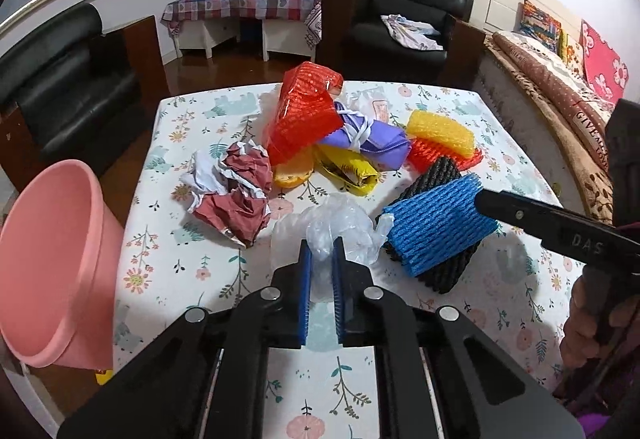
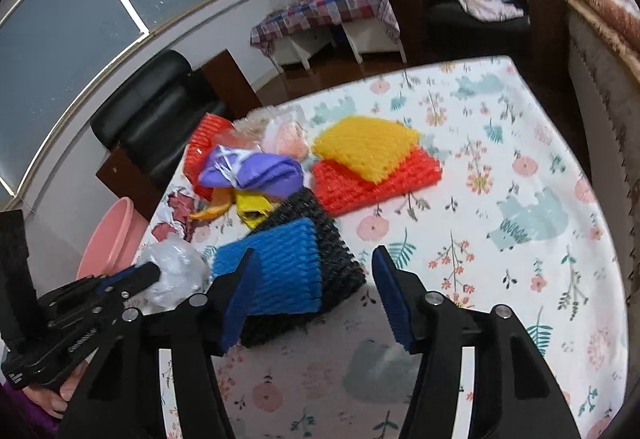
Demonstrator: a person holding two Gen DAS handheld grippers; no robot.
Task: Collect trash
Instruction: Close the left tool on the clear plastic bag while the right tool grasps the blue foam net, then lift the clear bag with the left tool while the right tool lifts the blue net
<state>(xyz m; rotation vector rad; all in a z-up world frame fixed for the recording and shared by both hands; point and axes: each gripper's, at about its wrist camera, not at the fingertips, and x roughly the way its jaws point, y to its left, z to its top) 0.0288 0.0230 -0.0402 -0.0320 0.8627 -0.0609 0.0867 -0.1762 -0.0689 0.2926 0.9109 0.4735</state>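
Note:
My left gripper point(image 1: 322, 253) is shut on a crumpled clear plastic bag point(image 1: 340, 223) that lies on the floral tablecloth point(image 1: 192, 271). The right wrist view shows the same bag point(image 2: 176, 271) at the tip of the left gripper point(image 2: 154, 271). My right gripper point(image 2: 316, 255) is open, with a blue foam net point(image 2: 280, 263) between its jaws; the left pad is at the net's edge and the right pad stands apart from it. The blue net point(image 1: 432, 231) rests on a black foam net point(image 1: 440, 171).
A pink bin point(image 1: 52, 259) stands off the table's left edge. Further back lie crumpled red-and-white paper point(image 1: 232, 195), a red mesh bag point(image 1: 304, 111), a purple bag point(image 1: 372, 139), a yellow wrapper point(image 1: 348, 171), and yellow point(image 1: 440, 131) and red foam nets point(image 1: 432, 157).

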